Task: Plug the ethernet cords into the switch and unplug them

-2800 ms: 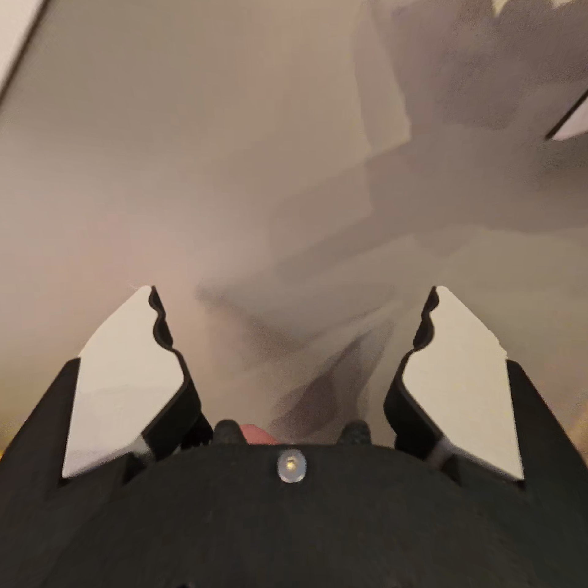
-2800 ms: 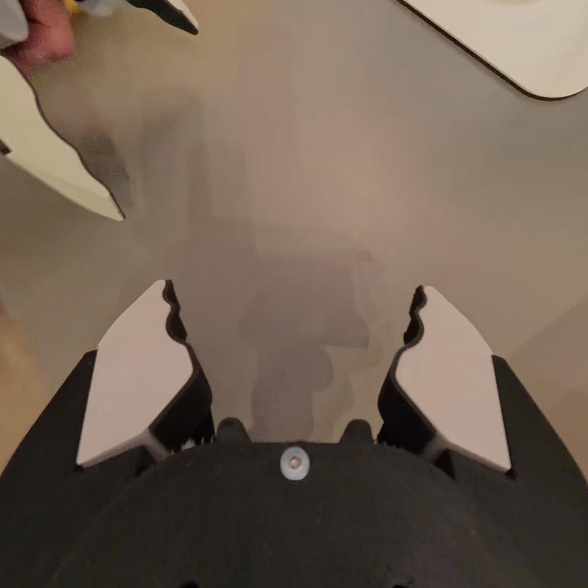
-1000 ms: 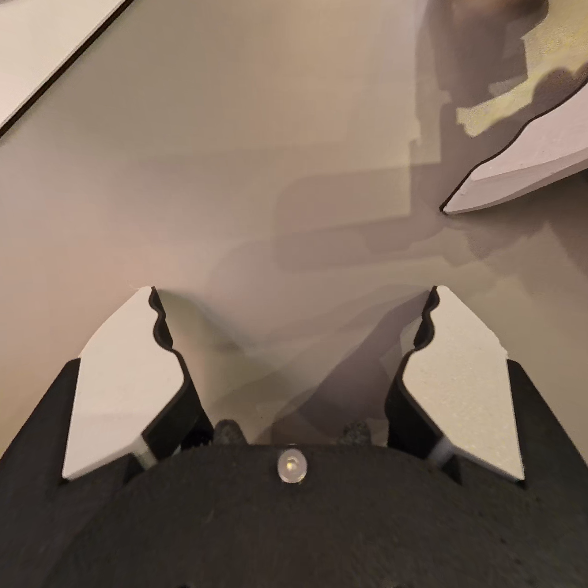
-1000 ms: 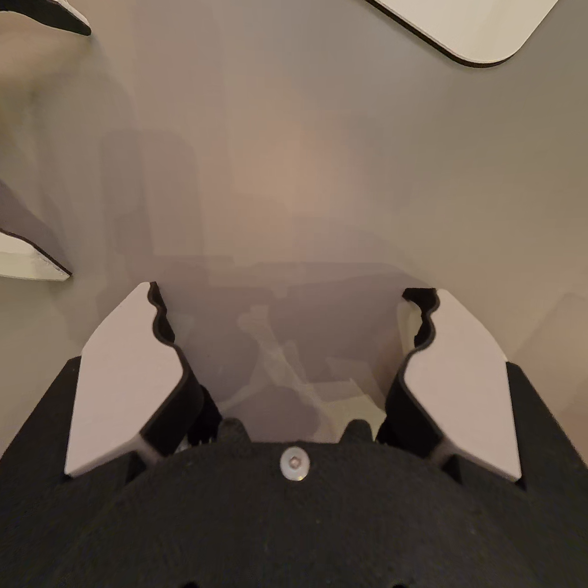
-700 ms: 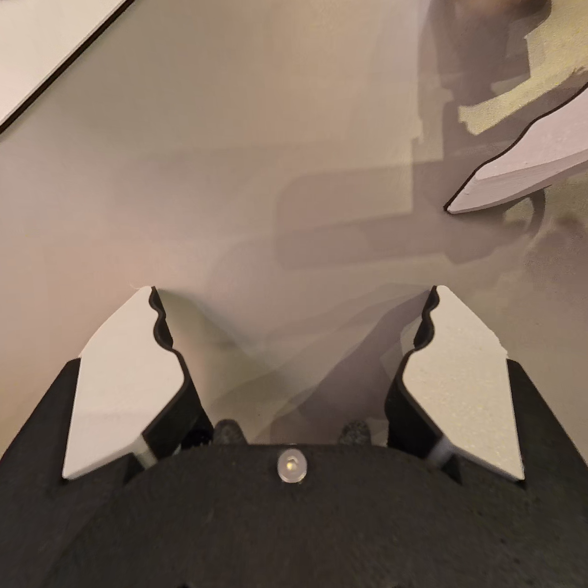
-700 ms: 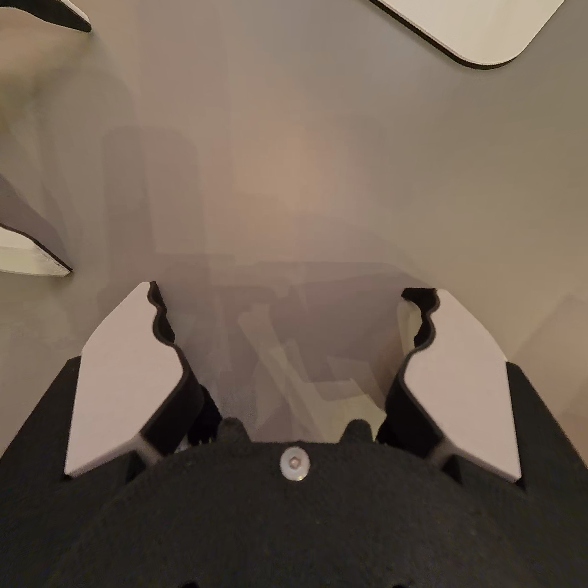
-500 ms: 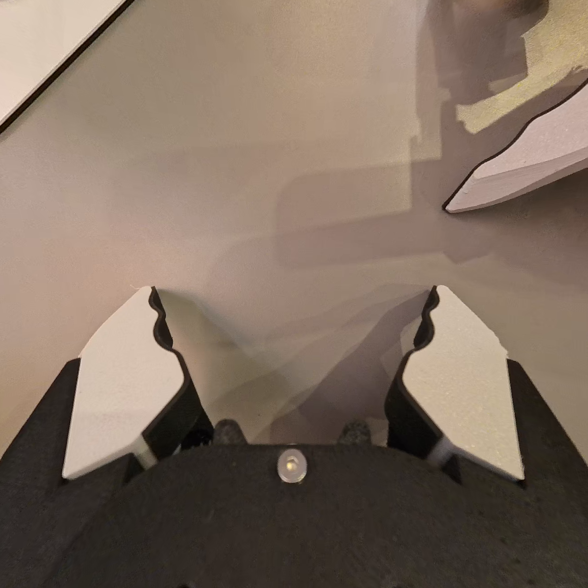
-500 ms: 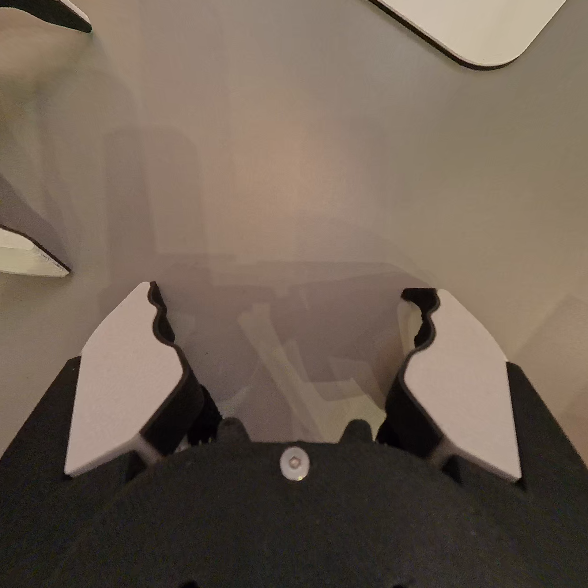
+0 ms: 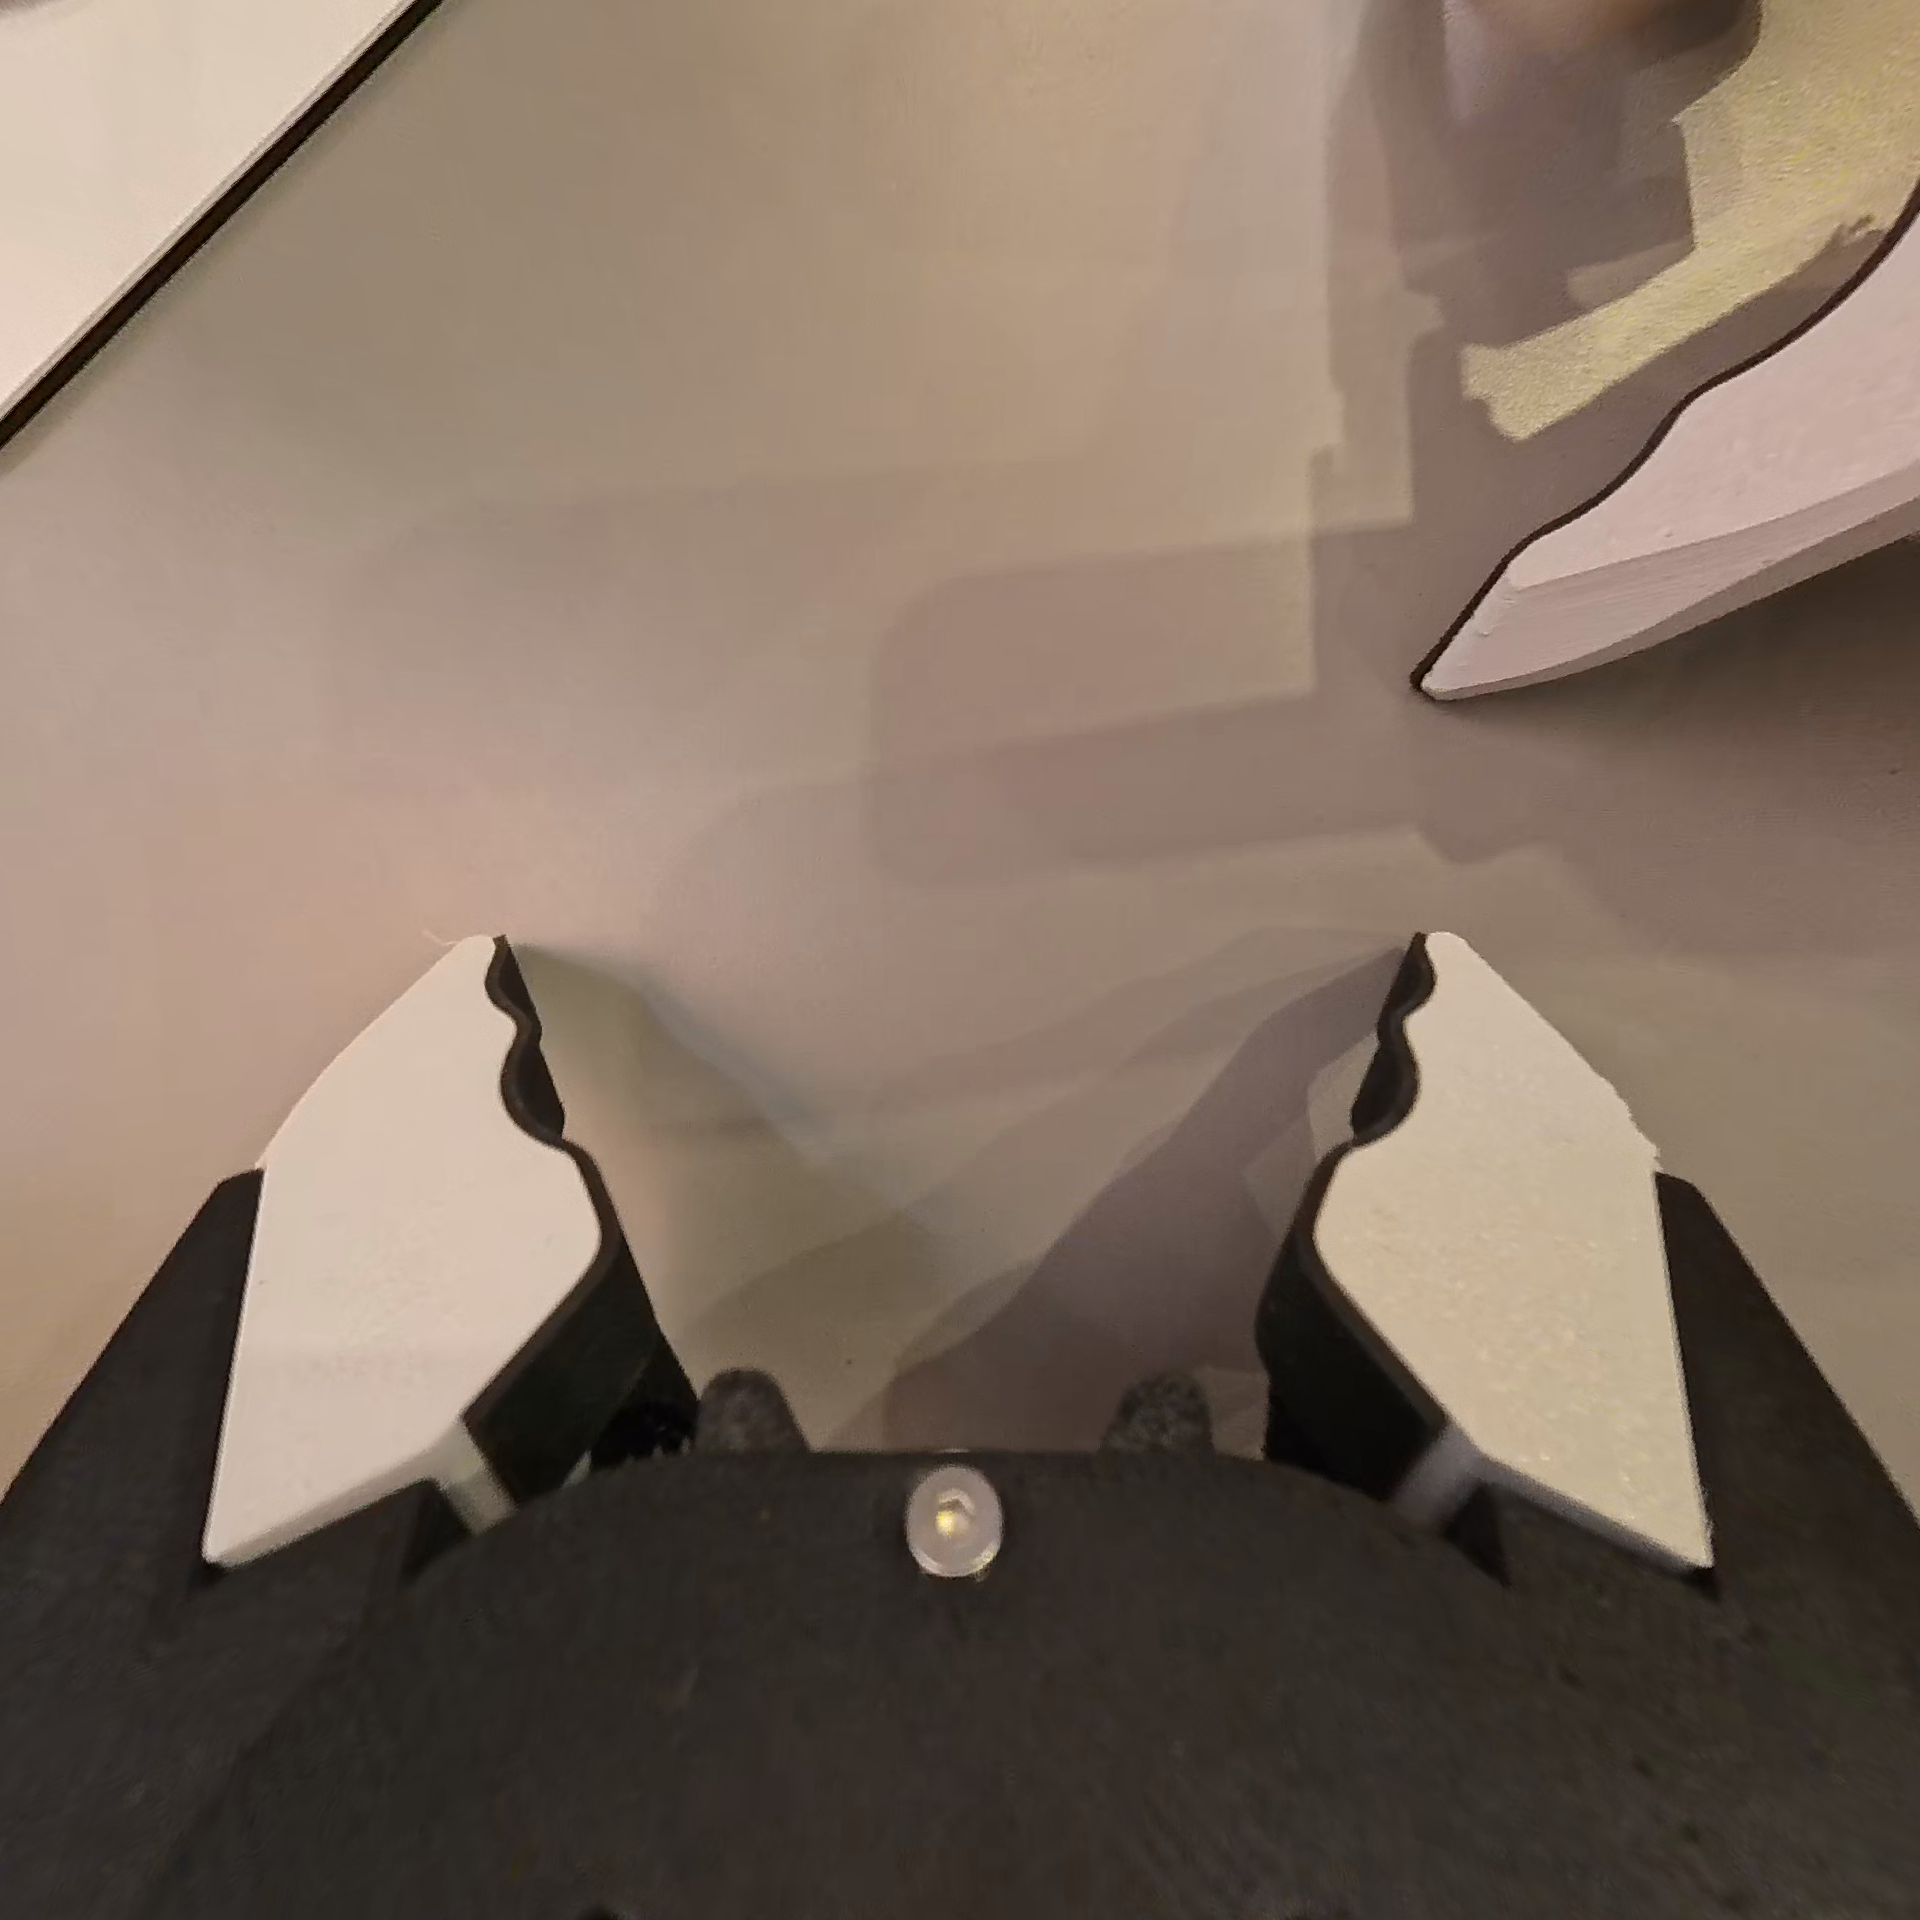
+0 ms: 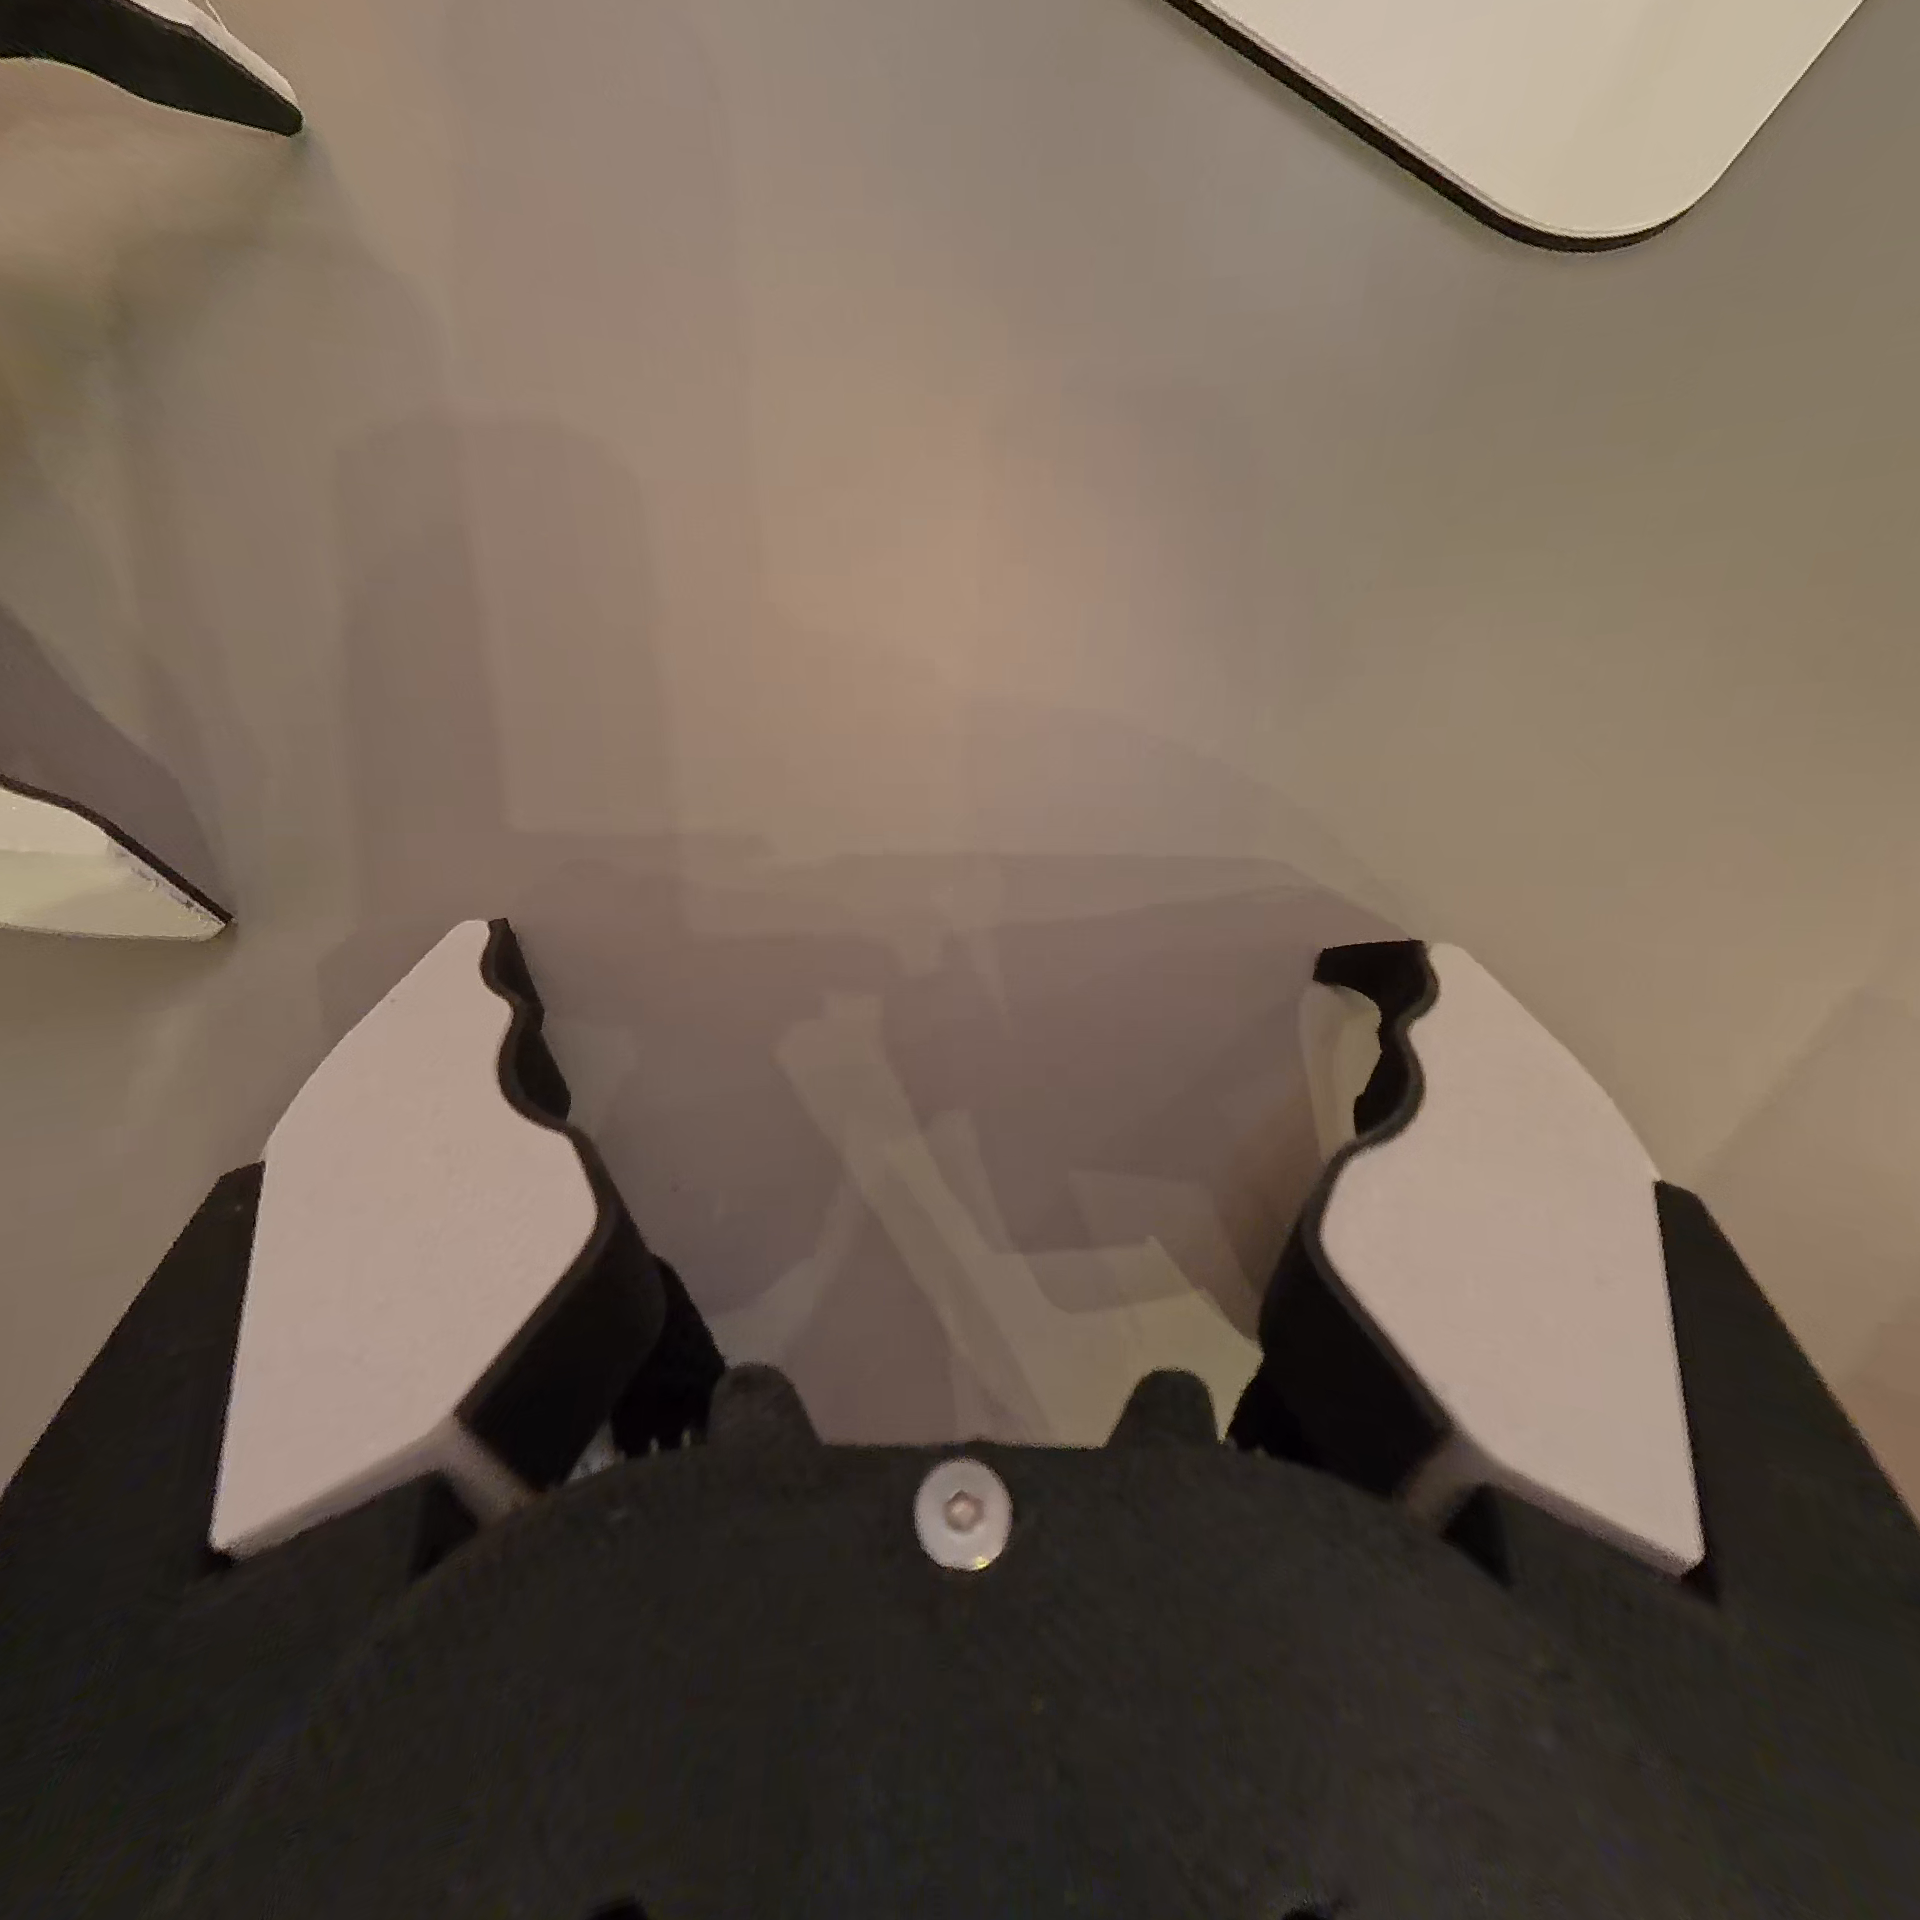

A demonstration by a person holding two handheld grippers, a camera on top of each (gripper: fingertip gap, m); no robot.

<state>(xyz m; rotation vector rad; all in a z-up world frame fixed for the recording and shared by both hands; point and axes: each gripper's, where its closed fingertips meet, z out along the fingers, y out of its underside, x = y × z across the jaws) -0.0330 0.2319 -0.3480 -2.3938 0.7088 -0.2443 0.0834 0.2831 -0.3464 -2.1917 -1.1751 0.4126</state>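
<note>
Stillness marks both views: over the last second almost nothing shifts, whereas a few seconds back both were blurred and sweeping across the surface. The left tongs [image 9: 961, 940] stand spread wide with nothing between them, hovering over the bare grey counter [image 9: 727, 520]. The right tongs [image 10: 956, 935] are spread just as wide and equally empty, above the same glossy grey surface.

In the left wrist view, one white finger of the other tongs pokes in at 2 o'clock, and a white board with a dark edge [image 9: 125, 187] cuts the corner at 10 o'clock. In the right wrist view a rounded white panel with a dark rim [image 10: 1558, 94] sits at 1 o'clock, and the left tongs' fingers [image 10: 104, 883] show at 9 and 10 o'clock.

Neither the ethernet cords nor the switch appears in either view, so where they lie cannot be told. Compared with the earlier sweep, the white board at 10 o'clock fills more of the left view and the panel at 1 o'clock less of the right. My reading is that both tools have come to rest clear of the work, either before the first cord is picked up or after the last one is pulled out
</note>
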